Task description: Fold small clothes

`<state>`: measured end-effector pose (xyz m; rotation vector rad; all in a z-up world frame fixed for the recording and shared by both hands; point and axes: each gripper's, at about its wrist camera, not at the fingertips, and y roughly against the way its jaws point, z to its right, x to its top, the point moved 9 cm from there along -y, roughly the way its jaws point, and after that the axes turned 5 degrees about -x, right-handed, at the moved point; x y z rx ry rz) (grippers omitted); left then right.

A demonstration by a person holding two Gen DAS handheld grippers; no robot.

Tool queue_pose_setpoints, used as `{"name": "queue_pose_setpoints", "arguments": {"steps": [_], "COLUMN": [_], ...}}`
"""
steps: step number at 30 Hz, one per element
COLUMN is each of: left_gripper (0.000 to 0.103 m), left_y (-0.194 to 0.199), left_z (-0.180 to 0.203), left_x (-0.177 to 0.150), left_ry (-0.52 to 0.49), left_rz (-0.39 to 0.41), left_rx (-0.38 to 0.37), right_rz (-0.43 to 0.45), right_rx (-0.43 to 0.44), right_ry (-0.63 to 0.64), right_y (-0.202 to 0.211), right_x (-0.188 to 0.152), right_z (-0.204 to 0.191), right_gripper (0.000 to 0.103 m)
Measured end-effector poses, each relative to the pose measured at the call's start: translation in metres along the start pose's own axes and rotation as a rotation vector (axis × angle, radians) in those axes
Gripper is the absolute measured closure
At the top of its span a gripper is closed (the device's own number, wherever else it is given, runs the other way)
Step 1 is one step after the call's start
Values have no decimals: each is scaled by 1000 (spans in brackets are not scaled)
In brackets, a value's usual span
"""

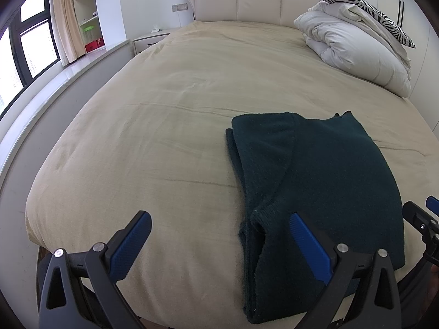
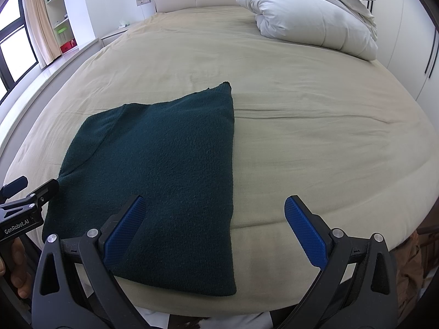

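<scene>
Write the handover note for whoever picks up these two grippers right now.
Left gripper: open, holding nothing, hovering over the near edge of the bed, by the garment's left side.
Right gripper: open, holding nothing, over the garment's near right edge.
Dark green knit sweater: lies on the bed's near end as a long rectangle, sleeve folded in on top.
Done: sides folded inward, judging by the layered left edge.
Left: probably fold it across its length, then set it aside. The folded white duvet sits at the head, untouched.

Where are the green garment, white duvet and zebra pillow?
green garment (image 2: 164, 159), right wrist view, middle of top layer
white duvet (image 1: 354, 49), left wrist view, its bulging front
zebra pillow (image 1: 356, 2), left wrist view, striped top face
</scene>
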<state>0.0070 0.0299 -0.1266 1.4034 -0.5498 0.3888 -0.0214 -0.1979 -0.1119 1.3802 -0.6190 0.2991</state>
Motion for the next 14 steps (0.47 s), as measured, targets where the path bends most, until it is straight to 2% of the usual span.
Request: {"name": "queue_pose_setpoints", "arguments": {"steps": [14], "left_gripper": [0], "left_y": [-1], "left_z": [1], "left_x": [-2], "left_ry": [-3], "left_rz": [-3], "left_rx": [-3], "right_rz": [0], "right_rx": [0], "right_ry": [-3], "right_y": [1], "right_x": [-2], "right_z": [-3], "right_gripper": [0]}}
